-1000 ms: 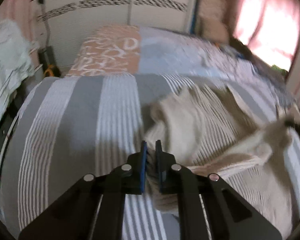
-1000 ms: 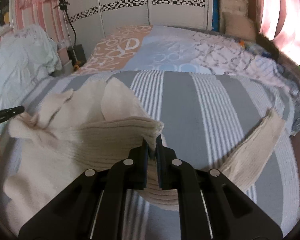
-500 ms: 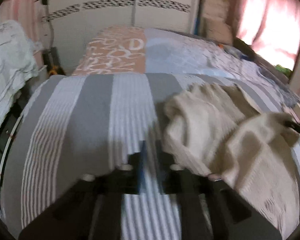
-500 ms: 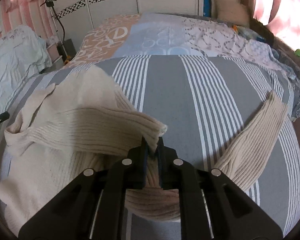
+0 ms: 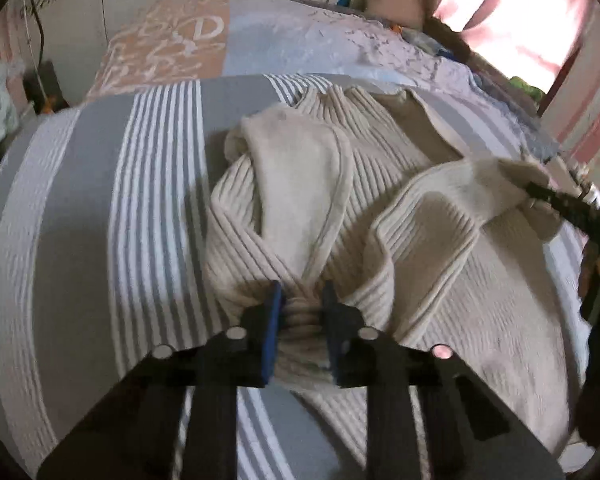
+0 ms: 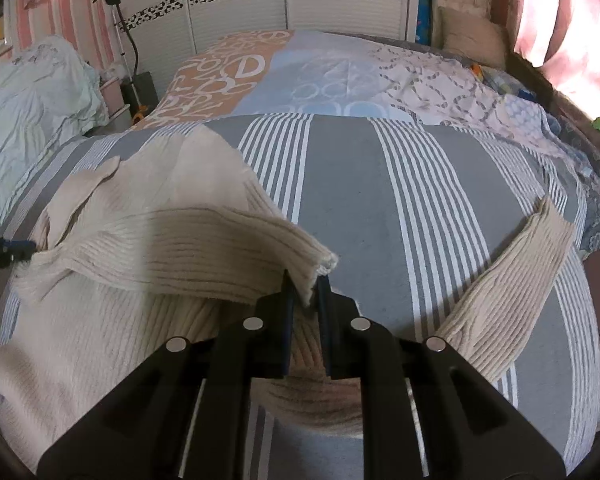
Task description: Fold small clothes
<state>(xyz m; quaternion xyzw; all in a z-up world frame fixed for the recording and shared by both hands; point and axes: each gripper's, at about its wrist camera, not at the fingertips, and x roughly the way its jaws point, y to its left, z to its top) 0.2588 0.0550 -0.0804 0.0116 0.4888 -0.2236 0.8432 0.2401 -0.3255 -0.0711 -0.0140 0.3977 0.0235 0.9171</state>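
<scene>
Both claws, left (image 5: 300,304) and right (image 6: 305,294), reach forward pinching cream sweater (image 6: 100,320).

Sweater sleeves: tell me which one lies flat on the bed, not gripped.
The sleeve stretched out to the right of the right gripper on the striped cover; the other sleeve is lifted, pinched in that gripper.

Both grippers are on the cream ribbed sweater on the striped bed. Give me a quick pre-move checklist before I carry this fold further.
1. Left gripper shut on cream ribbed knit sweater: ok.
2. Right gripper shut on sweater's ribbed edge: ok.
3. Fabric between grippers smooth: not ok, bunched.
4. Far sleeve tucked in: not ok, stretched out flat.
5. Grey-and-white striped bedspread ahead bare: ok.
6. Layers caught per grip: cannot tell.
</scene>
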